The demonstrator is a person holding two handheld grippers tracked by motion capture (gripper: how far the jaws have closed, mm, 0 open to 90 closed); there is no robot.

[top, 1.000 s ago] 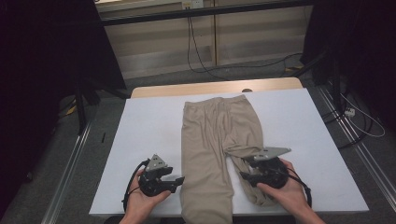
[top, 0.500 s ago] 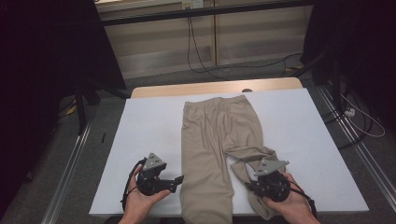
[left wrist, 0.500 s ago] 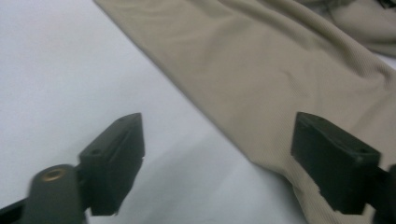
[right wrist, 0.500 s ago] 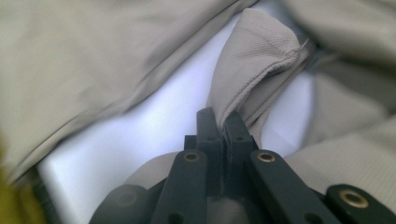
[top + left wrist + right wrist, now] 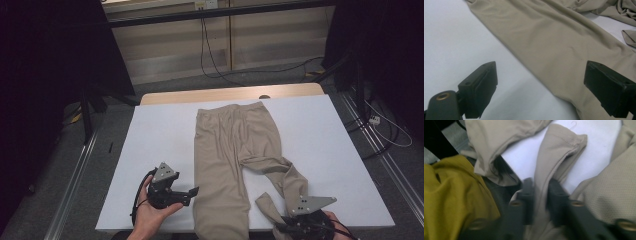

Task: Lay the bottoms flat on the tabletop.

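Trousers, one beige pair, on table; right gripper fingers pinch its hem, left gripper fingers wide.

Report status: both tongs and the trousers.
Left tongs open, empty, beside the straight trouser leg. Right tongs pinching the crumpled leg's hem, jaws just eased. Table unobstructed.

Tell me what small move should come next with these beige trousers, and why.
Probably draw the right gripper toward the table's near edge. Its jaws, just reopening slightly, pinch the cuff of the twisted leg, which lies bent and bunched, while the other leg lies straight. The left gripper stands open beside it.
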